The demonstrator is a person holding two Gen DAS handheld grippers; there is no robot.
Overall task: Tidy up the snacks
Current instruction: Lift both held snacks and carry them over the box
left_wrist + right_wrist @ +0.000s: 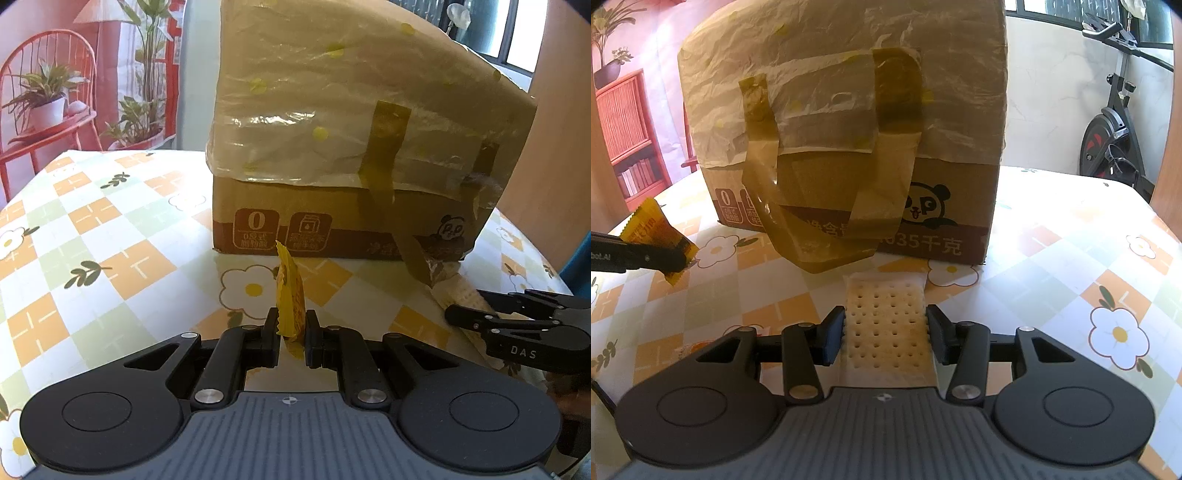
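Tongs (291,326) pinching yellow packet (290,291) edge-up

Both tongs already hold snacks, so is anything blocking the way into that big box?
Yes. The box faces the tongs with a closed side, wrapped in plastic and taped; no opening shows from here.

Counted: one cardboard box (849,147), wrapped on top in one plastic sheet (827,66) with two tape strips (761,122) down its near face. Two snacks: one yellow packet (290,295) at left, one cracker pack (886,325) at right. Two grippers, left (291,328) and right (886,332). One table (110,240). Far left, one red chair (48,110); far right, one exercise bike (1115,129).
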